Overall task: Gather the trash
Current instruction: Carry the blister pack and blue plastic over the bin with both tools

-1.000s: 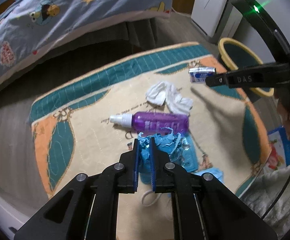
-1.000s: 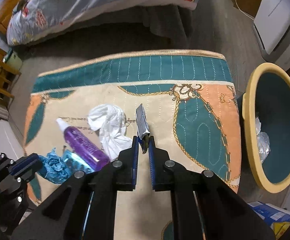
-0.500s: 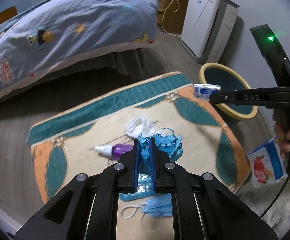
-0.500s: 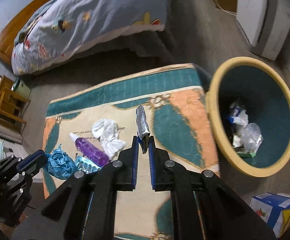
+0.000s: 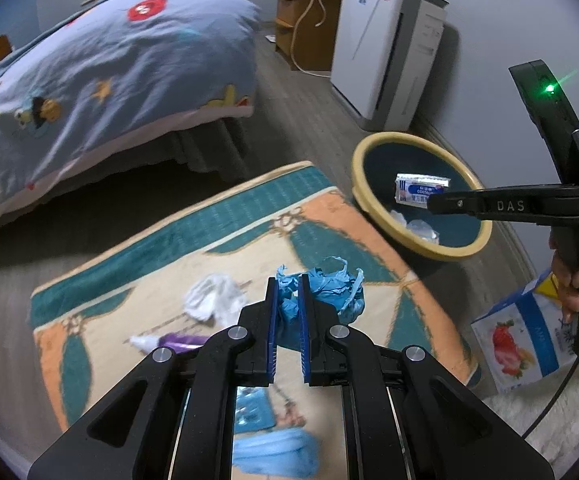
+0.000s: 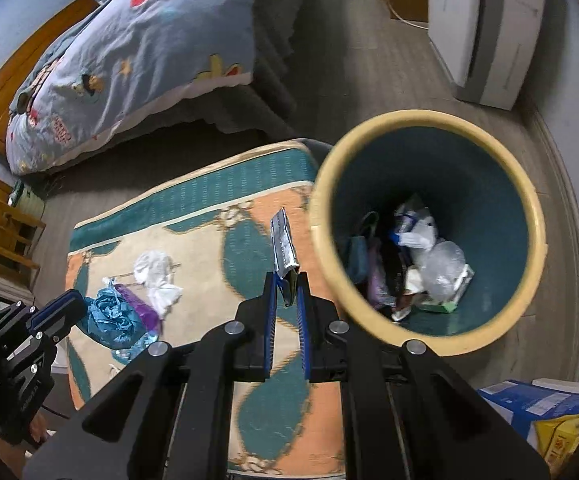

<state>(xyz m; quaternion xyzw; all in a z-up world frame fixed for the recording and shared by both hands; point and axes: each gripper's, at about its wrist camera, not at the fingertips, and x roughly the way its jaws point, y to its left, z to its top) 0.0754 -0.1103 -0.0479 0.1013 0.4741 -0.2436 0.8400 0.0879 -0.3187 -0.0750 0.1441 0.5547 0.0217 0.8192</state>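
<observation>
Visibly crumpled blue paper (image 5: 329,288)

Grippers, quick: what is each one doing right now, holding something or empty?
Left gripper: shut on blue paper wad.
Right gripper: shut on a small wrapper, near the bin.

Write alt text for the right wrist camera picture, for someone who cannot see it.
A black claw with blue pads pinches a flat silver wrapper edge-on beside a yellow-rimmed teal trash bin that already holds litter. On the patterned rug to the left, a second claw grips crumpled blue paper, near a purple bottle and white tissue; a bed stands behind.
</observation>
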